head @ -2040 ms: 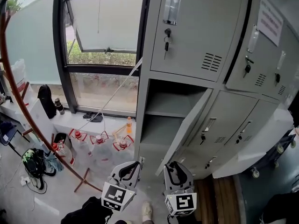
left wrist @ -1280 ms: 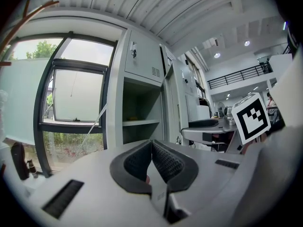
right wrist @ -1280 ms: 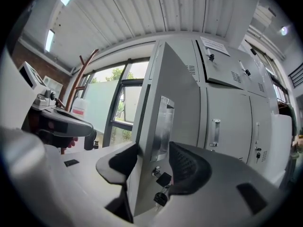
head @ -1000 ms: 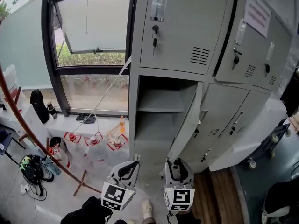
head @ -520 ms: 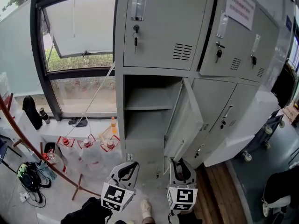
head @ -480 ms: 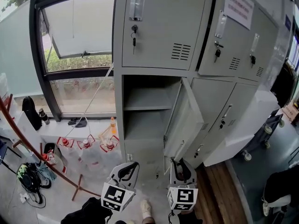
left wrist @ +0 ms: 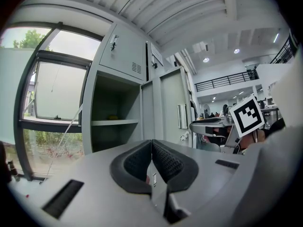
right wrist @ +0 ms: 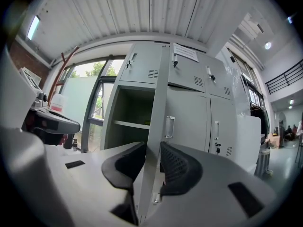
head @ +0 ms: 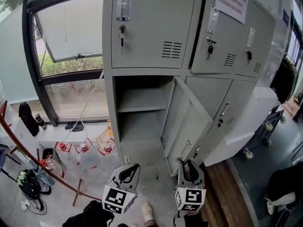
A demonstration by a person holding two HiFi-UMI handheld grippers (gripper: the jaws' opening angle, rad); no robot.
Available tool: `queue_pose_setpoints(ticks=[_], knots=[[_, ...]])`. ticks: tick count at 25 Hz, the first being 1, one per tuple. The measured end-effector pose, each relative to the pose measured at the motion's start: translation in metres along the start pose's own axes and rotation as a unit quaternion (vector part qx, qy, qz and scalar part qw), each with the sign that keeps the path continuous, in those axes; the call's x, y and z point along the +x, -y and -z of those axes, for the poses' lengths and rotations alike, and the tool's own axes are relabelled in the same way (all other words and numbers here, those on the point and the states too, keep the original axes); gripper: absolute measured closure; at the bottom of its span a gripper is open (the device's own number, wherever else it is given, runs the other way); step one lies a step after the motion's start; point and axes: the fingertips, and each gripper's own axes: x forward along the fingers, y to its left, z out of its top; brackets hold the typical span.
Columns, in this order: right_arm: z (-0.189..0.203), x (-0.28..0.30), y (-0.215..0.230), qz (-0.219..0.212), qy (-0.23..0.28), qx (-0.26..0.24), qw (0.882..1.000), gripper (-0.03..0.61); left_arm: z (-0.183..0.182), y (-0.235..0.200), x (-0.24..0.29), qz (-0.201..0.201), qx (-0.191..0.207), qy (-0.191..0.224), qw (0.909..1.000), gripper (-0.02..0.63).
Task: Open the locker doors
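A bank of grey metal lockers (head: 156, 27) stood along the far wall, with a tall window (head: 66, 46) to its left. The lower-left locker door (head: 189, 122) was open. It was hinged on its right side and swung out toward the near side, its free edge pointing at the person. Behind it was the bare compartment, divided by a single shelf (head: 139, 100). The other locker doors were closed, and keys hung in the locks of the upper ones.

The right hand-held gripper (right wrist: 152, 155) was level with the free edge of the open door. Its jaws had just been closing and now held that edge between the dark pads. The left hand-held gripper (left wrist: 151, 148) was just to its left, well clear of the lockers. Its jaws were pressed together with nothing between them.

On the floor to the left, below the window, stood several red-capped bottles (head: 85, 146).
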Motion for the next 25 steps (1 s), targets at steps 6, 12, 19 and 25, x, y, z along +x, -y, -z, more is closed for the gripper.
queue_pose_setpoints(ticks=[6, 12, 19, 25], knots=[[0.001, 0.001, 0.006, 0.004, 0.001, 0.005, 1.0, 0.463, -0.001, 0.001, 0.003, -0.001, 0.0, 0.001, 1.0, 0.589], [-0.012, -0.015, 0.0, 0.003, 0.022, 0.015, 1.0, 0.463, -0.003, -0.001, 0.0, -0.003, -0.001, 0.002, 1.0, 0.589], [0.002, -0.031, -0.013, -0.009, 0.006, 0.029, 1.0, 0.464, -0.008, -0.001, -0.015, -0.01, -0.003, 0.011, 0.9999, 0.589], [0.0, -0.054, -0.033, -0.02, 0.008, 0.033, 0.999, 0.47, -0.011, 0.004, -0.044, -0.018, -0.003, 0.018, 0.9997, 0.589]])
